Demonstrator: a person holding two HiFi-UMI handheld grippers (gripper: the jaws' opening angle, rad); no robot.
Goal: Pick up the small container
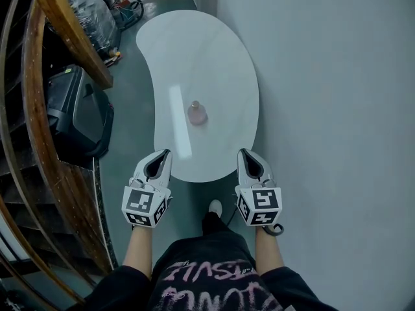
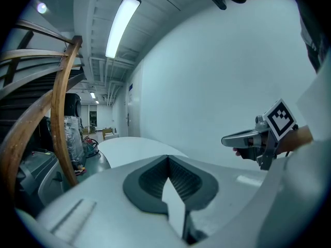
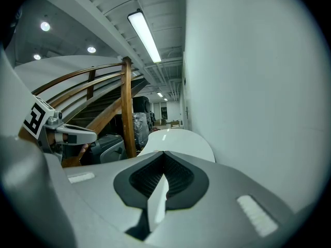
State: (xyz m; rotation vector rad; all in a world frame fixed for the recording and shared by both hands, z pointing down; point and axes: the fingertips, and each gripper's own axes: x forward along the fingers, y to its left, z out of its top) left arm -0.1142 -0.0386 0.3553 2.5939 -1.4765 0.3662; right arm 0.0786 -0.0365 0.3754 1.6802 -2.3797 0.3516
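The small container [image 1: 197,113], pinkish with a narrow top, stands upright near the middle of the white kidney-shaped table [image 1: 220,63]. Both grippers hover at the table's near edge, well short of it. My left gripper [image 1: 165,154] is shut with nothing held, its tips over the table's near left rim. On the other side, the right gripper [image 1: 244,153] is likewise shut and empty. In the left gripper view the jaws [image 2: 168,160] meet, with the table [image 2: 132,149] beyond and the right gripper [image 2: 247,138] alongside. The right gripper view shows its jaws [image 3: 164,155] pressed together. Neither gripper view shows the container.
A plain grey wall [image 1: 337,76] runs close along the table's right side. Curved wooden stair railings [image 1: 61,24] and a black case [image 1: 76,112] crowd the left. A plastic-wrapped bundle [image 1: 94,11] and cables [image 1: 128,8] lie beyond the table's far end. A shoe [image 1: 215,207] stands below the near edge.
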